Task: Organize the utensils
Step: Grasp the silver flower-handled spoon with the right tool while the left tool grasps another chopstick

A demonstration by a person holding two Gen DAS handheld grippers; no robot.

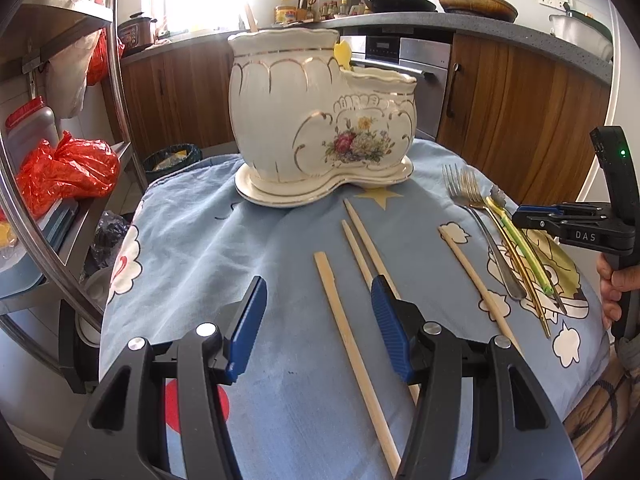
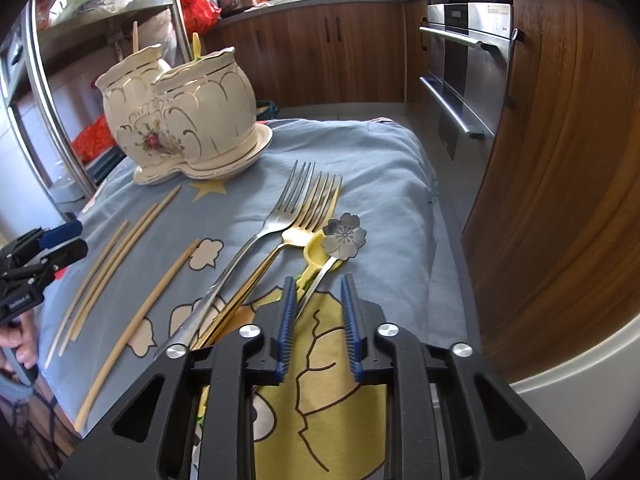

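A white ceramic two-compartment utensil holder (image 1: 316,120) stands on its saucer at the far side of the blue cloth; it also shows in the right wrist view (image 2: 188,116). A yellow utensil and a wooden stick poke out of it. Several bamboo chopsticks (image 1: 348,344) lie on the cloth. My left gripper (image 1: 320,300) is open and empty, low over the chopsticks. A silver fork (image 2: 276,216), a gold fork (image 2: 316,216), a yellow spoon (image 2: 316,254) and a flower-headed spoon (image 2: 345,236) lie together. My right gripper (image 2: 319,294) is open just behind them, empty.
A metal shelf rack (image 1: 60,184) with red bags stands at the left. Wooden cabinets and a steel oven (image 2: 464,72) are beyond the table. The table's right edge (image 2: 452,264) drops to the floor. A bin (image 1: 172,158) sits behind the table.
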